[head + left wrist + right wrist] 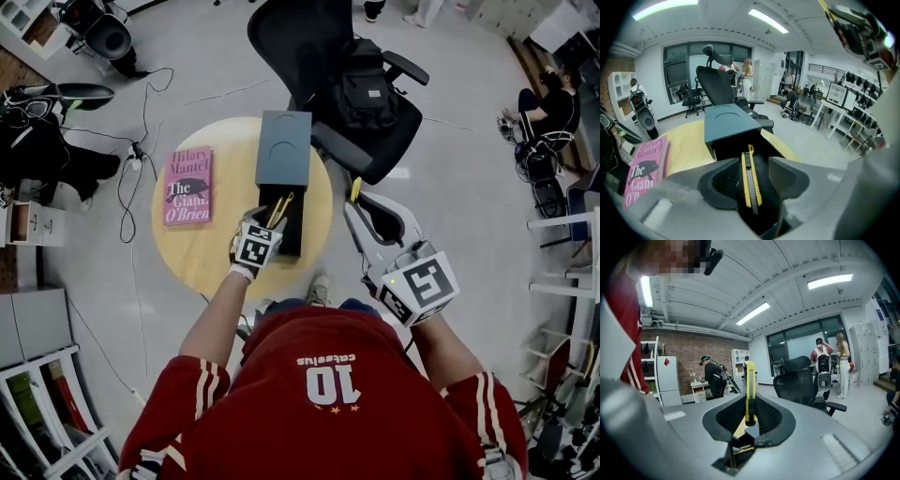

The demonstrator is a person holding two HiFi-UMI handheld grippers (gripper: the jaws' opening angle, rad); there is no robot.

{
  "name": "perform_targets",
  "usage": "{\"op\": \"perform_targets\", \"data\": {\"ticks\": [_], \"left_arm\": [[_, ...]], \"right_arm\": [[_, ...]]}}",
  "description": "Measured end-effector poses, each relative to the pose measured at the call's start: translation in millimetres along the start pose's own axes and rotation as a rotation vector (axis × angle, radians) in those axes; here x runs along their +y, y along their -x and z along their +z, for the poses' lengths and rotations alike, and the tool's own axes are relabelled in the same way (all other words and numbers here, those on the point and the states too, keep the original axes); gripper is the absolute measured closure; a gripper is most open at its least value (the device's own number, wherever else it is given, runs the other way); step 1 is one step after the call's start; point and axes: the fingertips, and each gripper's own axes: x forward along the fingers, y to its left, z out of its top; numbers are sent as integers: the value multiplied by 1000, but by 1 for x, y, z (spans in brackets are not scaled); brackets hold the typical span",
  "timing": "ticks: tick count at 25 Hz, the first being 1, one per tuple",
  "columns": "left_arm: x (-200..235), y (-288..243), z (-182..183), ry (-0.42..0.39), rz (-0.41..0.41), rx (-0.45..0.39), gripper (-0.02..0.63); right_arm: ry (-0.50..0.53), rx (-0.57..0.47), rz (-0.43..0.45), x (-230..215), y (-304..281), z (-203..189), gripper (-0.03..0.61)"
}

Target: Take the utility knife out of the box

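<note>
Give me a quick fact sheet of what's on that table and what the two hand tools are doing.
table: round, yellow
book: pink, flat on the table's left part
box: dark, on the table, open end toward the person
boxed knife: yellow, lying in the open box
left tool: over the box, jaws apart on either side of the boxed knife, not pressing it
right tool: shut on a second knife
second knife: yellow, upright in the right tool
chair: black, behind the table
</note>
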Motion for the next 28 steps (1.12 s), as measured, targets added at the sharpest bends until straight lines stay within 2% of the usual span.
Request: {"op": "perform_targets", "data": {"ticks": [4,10,16,22,28], "left_arm": [[2,-19,-18,-25,10,67,413],[5,-31,-29,-8,27,139,419],[5,-42,-47,-108,81,288,419],[6,-49,-59,-165,110,416,419],[5,-52,-60,-105,84,505,433]], "right_arm": [[-15,6,7,-11,-3,-4,520],[-42,19,16,-24,-7,-14,520],[-62,29,27,-28,-11,-19,520],[-60,19,29,-34,-10,-17,520],[-66,22,20,-41,-10,-21,518]]}}
